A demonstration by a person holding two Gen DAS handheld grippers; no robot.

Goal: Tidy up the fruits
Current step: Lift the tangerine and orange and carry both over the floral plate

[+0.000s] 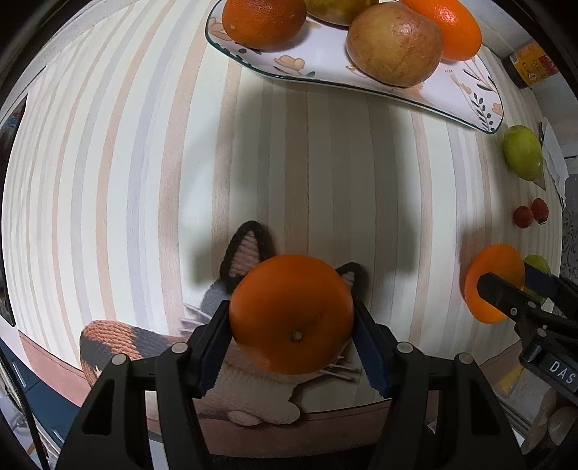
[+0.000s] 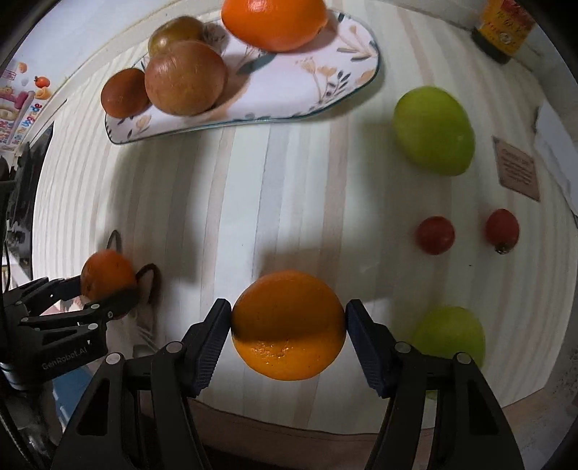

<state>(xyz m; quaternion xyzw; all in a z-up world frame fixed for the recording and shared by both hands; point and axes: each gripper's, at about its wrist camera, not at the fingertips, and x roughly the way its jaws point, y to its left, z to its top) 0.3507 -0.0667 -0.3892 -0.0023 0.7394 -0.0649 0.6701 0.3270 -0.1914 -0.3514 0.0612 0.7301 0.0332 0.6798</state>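
Note:
My left gripper (image 1: 292, 325) is shut on an orange (image 1: 291, 313), held above a knitted fox toy (image 1: 245, 379) at the table's near edge. My right gripper (image 2: 288, 332) is shut on a second orange (image 2: 288, 324), held above the striped cloth; it also shows in the left wrist view (image 1: 493, 280). The left gripper with its orange shows in the right wrist view (image 2: 107, 280). A floral plate (image 2: 325, 90) at the back holds two oranges (image 2: 274, 21) and two apples (image 2: 186, 77). Loose on the cloth lie two green fruits (image 2: 433, 131) and two cherry tomatoes (image 2: 435, 235).
A dark bottle with a yellow label (image 2: 504, 30) stands at the back right. A brown card (image 2: 517, 172) lies at the right edge. The table's front edge (image 2: 289, 430) runs just below both grippers.

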